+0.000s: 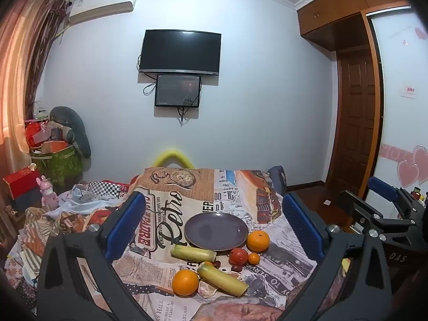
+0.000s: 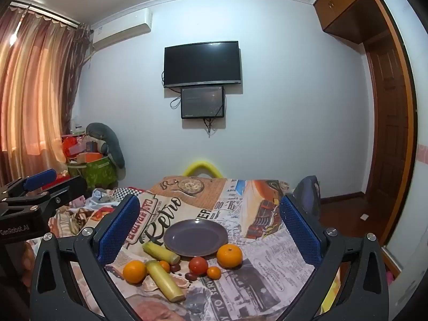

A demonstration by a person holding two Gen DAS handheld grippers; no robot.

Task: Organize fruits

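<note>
Both units are raised above the near edge of the surface (image 1: 235, 187), which is draped in a newspaper-print cloth. The left hand-held gripper (image 1: 214, 224) has its blue-padded fingers spread wide apart and grips nothing; the right hand-held gripper (image 2: 211, 227) stands likewise, fingers well apart and empty. All fruit lies on the cloth ahead of and below both, between the spread fingers in each view, touched by neither. A round purple-grey plate (image 1: 216, 230) sits at the centre with nothing on it. A large orange (image 1: 258, 240) rests just beside the plate's near right rim. A red tomato (image 1: 238, 256) and a small orange mandarin (image 1: 254, 258) lie nearer, close together. A pale yellow-green corn cob (image 1: 193, 253) lies along the plate's near left rim. A second cob of the same kind (image 1: 222, 279) lies nearer still, angled, with a second large orange (image 1: 185, 282) just to its left. Small dark red fruits (image 1: 236, 267) lie between the cobs and the tomato; their kind cannot be determined.
</note>
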